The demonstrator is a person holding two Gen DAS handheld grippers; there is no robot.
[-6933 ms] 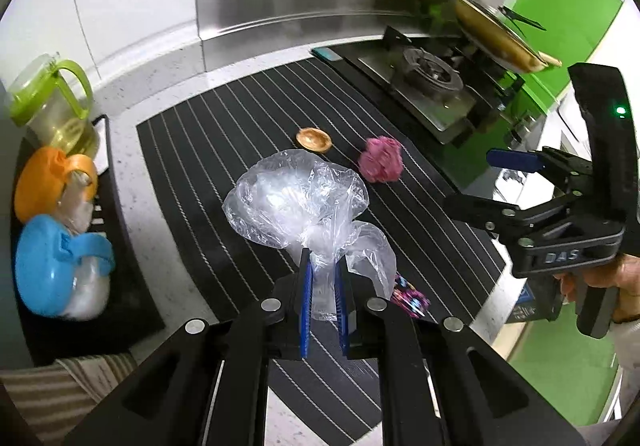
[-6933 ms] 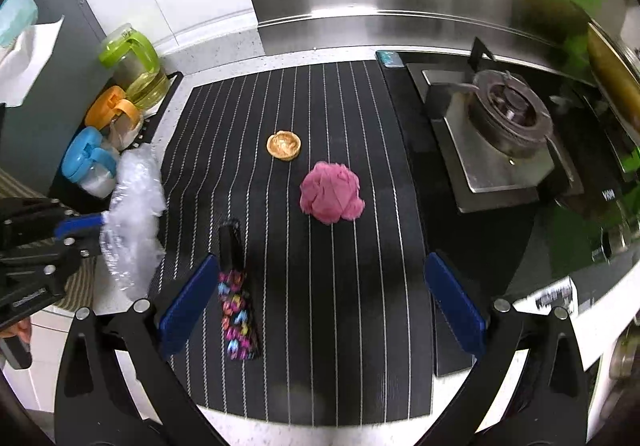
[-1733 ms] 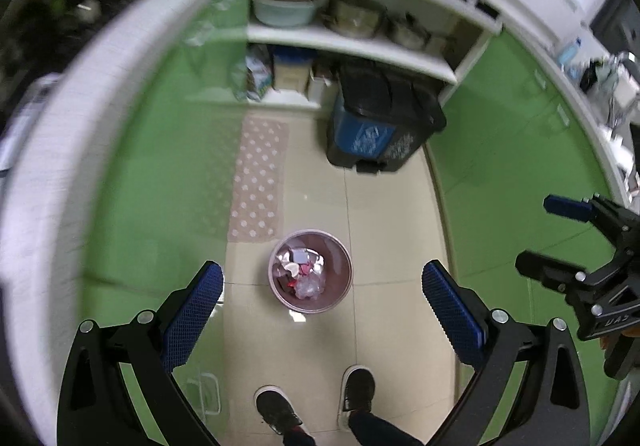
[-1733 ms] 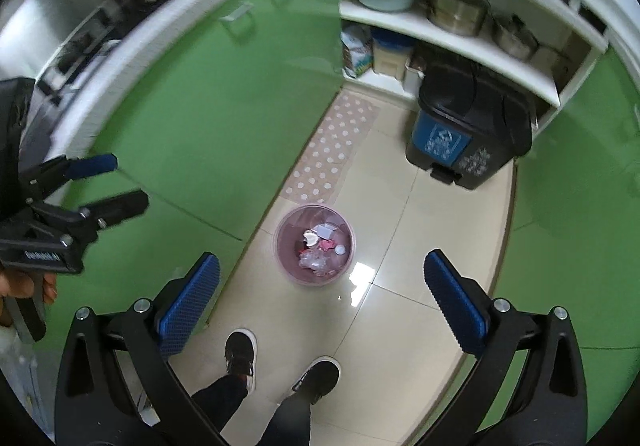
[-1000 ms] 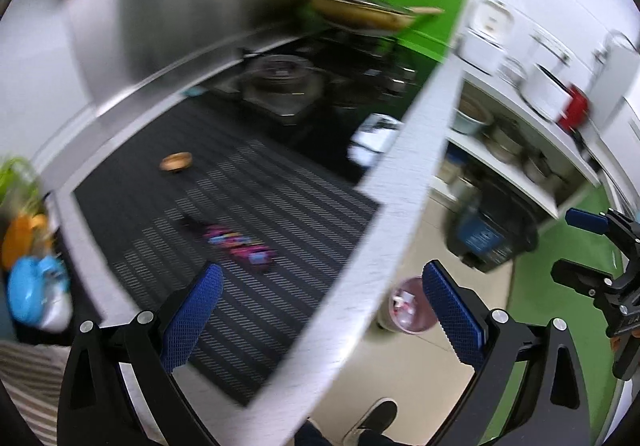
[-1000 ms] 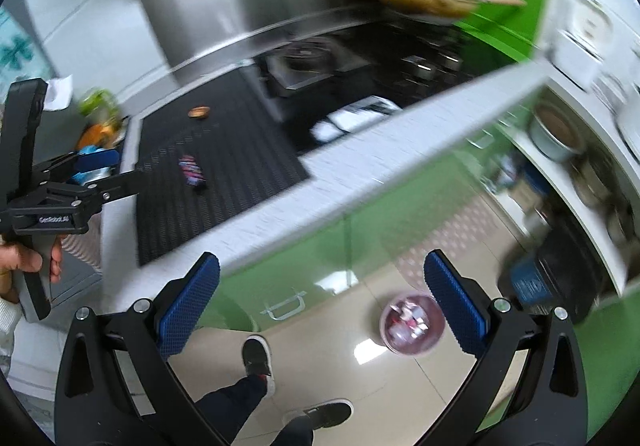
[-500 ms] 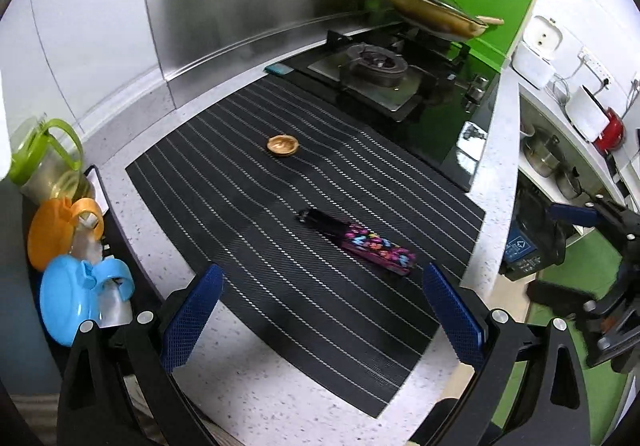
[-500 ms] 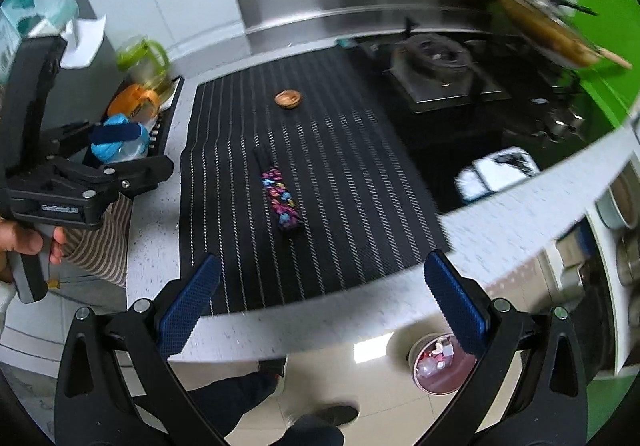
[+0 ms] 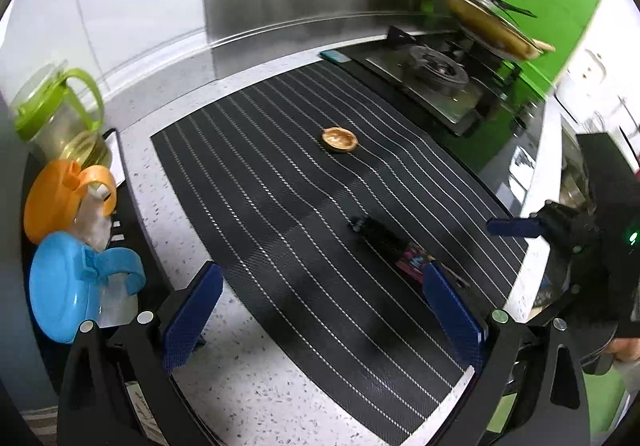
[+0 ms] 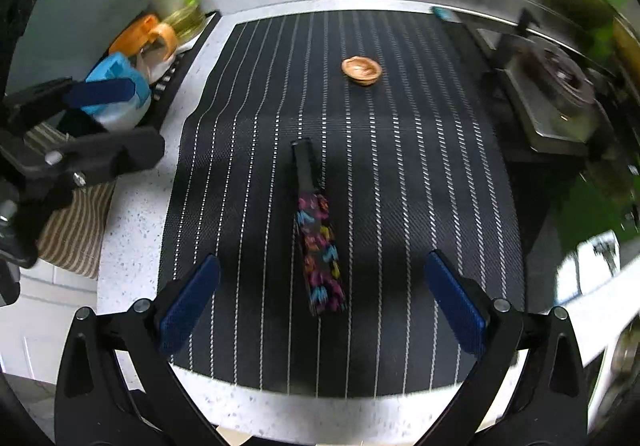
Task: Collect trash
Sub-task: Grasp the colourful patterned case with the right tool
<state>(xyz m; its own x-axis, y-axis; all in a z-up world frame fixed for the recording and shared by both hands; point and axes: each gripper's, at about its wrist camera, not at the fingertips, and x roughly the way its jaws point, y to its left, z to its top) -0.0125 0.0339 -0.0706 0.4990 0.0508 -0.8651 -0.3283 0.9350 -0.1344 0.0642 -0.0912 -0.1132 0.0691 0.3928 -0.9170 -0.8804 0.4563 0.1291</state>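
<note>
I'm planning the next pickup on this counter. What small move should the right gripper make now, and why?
Probably lower the right gripper straight down over the colourful wrapper and then close. The wrapper lies flat on the striped mat, lengthwise between the wide-open fingers, and both grippers are empty. The brown shell piece sits farther back, so it can wait.

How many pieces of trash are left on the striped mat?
2: a colourful wrapper near the mat's front edge, and a small brown shell-like piece farther back, toward the wall. Nothing else shows on the mat.
</note>
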